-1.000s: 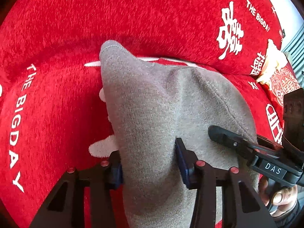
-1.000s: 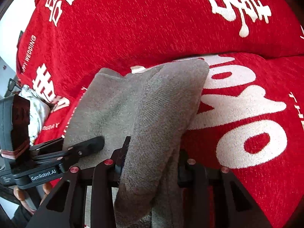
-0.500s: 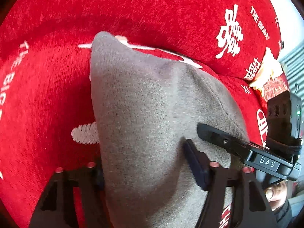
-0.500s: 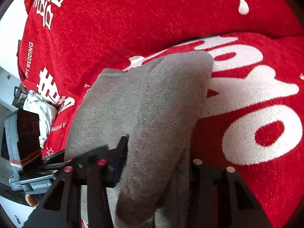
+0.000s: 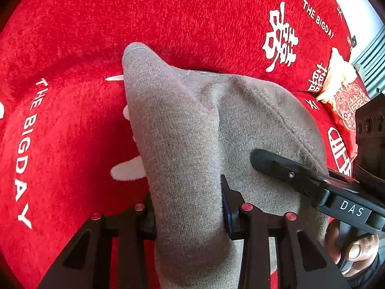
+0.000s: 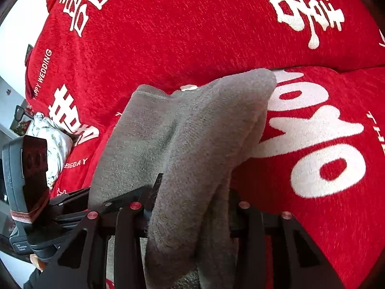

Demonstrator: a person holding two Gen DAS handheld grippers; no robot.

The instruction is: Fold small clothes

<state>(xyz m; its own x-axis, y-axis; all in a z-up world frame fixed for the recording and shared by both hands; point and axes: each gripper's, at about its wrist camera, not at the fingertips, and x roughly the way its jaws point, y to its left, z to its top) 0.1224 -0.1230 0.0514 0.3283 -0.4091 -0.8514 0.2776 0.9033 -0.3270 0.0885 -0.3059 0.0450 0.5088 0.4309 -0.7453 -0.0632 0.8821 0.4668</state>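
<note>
Grey knit garment (image 5: 182, 130), fuzzy texture, lies on the red cover (image 5: 72, 125) of a sofa seat, raised at the near side and gripped by both tools

Left gripper (image 5: 187, 207): fingers closed onto a bunched fold of the grey fabric; cloth fills the gap between them and spills down over the tool body. One pad (image 5: 226, 207) shows as a dark blue strip pressed against the fold

Right gripper (image 6: 190, 207): likewise clamped on a thick roll of the same fabric, which drapes down between the fingers. In the left view this tool's black finger (image 5: 276, 166) lies on the cloth just right of the left one, with a "DAS" label behind it

Far end: a hemmed corner (image 5: 137, 50) points toward the sofa back on the left; a rounded folded edge (image 6: 262, 82) rests on the seat on the right

Red cover carries white lettering, "THE BIGDAY" (image 5: 26, 139) and "HAPPY WEDDING" (image 6: 43, 72). Pale floral cushion (image 6: 53, 144) sits well apart at the seat's far end
</note>
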